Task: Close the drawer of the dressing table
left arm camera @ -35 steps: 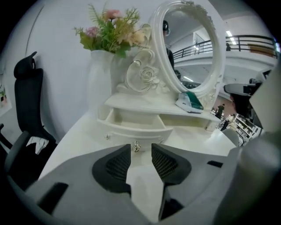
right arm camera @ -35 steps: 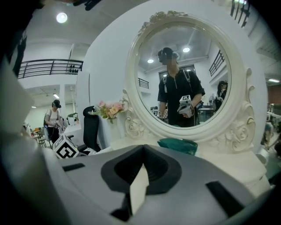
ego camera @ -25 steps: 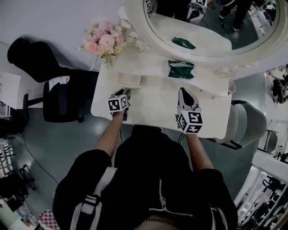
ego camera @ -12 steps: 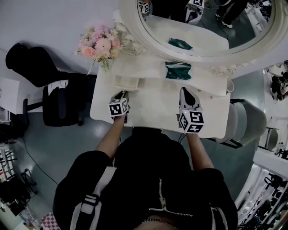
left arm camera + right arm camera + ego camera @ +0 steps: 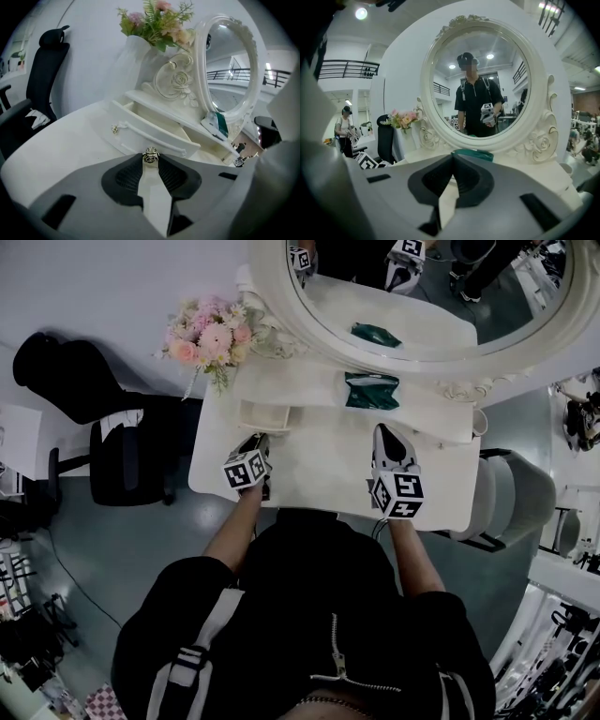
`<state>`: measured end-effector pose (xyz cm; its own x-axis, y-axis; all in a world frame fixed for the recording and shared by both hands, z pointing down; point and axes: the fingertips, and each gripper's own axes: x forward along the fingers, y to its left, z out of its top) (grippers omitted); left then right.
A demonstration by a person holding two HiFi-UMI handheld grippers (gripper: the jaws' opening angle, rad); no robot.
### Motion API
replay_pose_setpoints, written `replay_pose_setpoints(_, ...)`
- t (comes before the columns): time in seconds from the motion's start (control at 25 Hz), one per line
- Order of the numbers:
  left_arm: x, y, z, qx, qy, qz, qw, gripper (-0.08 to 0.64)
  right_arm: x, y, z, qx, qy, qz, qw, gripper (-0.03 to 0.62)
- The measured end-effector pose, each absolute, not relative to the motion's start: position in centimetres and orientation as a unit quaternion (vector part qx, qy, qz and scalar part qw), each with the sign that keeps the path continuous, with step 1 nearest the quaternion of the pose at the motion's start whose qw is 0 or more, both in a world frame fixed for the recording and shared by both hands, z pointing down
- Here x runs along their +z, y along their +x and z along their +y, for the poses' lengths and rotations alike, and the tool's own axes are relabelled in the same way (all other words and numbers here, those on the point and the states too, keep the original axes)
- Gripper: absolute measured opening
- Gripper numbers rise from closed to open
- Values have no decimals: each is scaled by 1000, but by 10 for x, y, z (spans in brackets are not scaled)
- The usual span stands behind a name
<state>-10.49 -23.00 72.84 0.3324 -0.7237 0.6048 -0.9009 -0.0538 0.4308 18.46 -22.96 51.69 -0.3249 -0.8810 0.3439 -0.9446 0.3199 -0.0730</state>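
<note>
while holding the right gripper [image 5: 452, 160] pressed together above the tabletop [image 5: 319, 474], closing the jaws of the left gripper [image 5: 260, 440] onto the metal knob [image 5: 150, 157] of the open drawer [image 5: 154, 137].

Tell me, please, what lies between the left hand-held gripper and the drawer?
Left gripper view: a small metal knob between the tips of the left hand-held gripper, jaws closing, before the drawer.

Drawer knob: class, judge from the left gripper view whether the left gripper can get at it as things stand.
Probably yes. The left gripper already has its closing jaws on either side of the drawer knob on the open drawer, and nothing stands between them.
</note>
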Motion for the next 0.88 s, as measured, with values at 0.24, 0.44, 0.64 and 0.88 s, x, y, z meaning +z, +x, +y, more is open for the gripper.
replay_pose_setpoints(0.24,725,-105,-232,69,723,-563,394,106,518,187,-232,131,569,-802,125,2)
replay_pose_setpoints(0.44,727,-104,-239,72,721,-566,393,104,520,187,-234,132,569,-801,127,2)
replay_pose_setpoints(0.64,725,-103,-250,80,723,-566,389,106,520,187,-236,132,570,-801,129,2)
replay_pose_setpoints(0.88,728,-101,-256,88,720,-567,390,104,520,191,-238,134,573,-798,130,2)
